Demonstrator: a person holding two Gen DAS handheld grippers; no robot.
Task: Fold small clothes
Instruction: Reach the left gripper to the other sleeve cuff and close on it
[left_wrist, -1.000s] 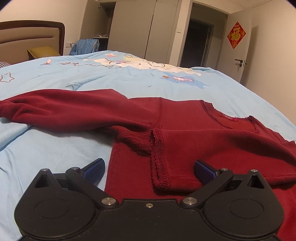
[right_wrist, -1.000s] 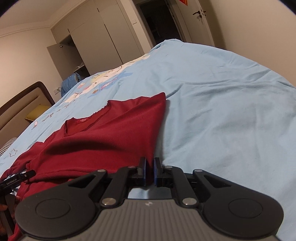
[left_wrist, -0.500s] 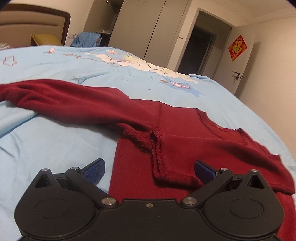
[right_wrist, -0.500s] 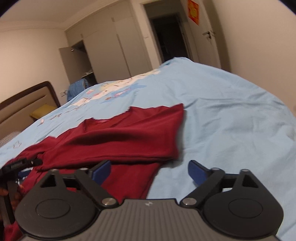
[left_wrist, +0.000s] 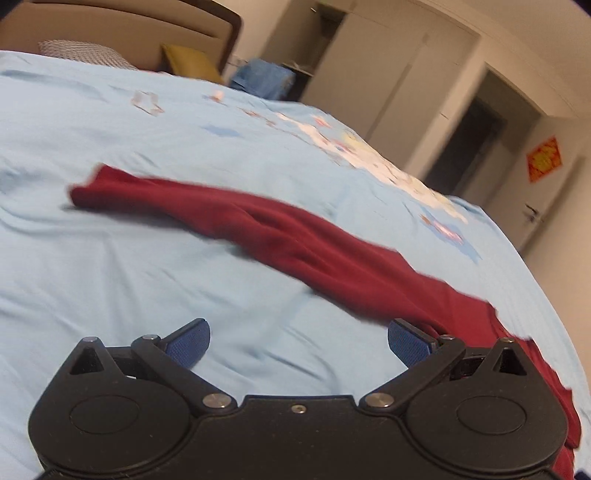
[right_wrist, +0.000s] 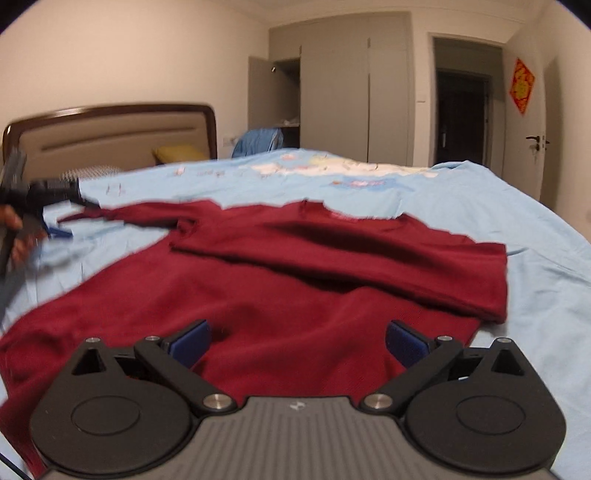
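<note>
Jaws stand wide on both tools, holding nothing. Your right gripper (right_wrist: 297, 339), which was pinched on the shirt's edge a second ago, has let go and pulled back, hovering over the red shirt (right_wrist: 280, 295) spread on the bed (right_wrist: 535, 236). At 2 o'clock the right sleeve (right_wrist: 388, 258) lies folded across the chest, so that fold looks done. Your left gripper (left_wrist: 297, 341) has swung off the hem; blue sheet shows between its fingers, and the left sleeve (left_wrist: 229, 218) stretches unfolded from 3 o'clock up to 10 o'clock. In the right view that same tool sits beside the cuff at 9 o'clock. The cuff is probably your next grasp. Beyond stand the headboard (right_wrist: 110, 136) and wardrobe (right_wrist: 340, 92).
</note>
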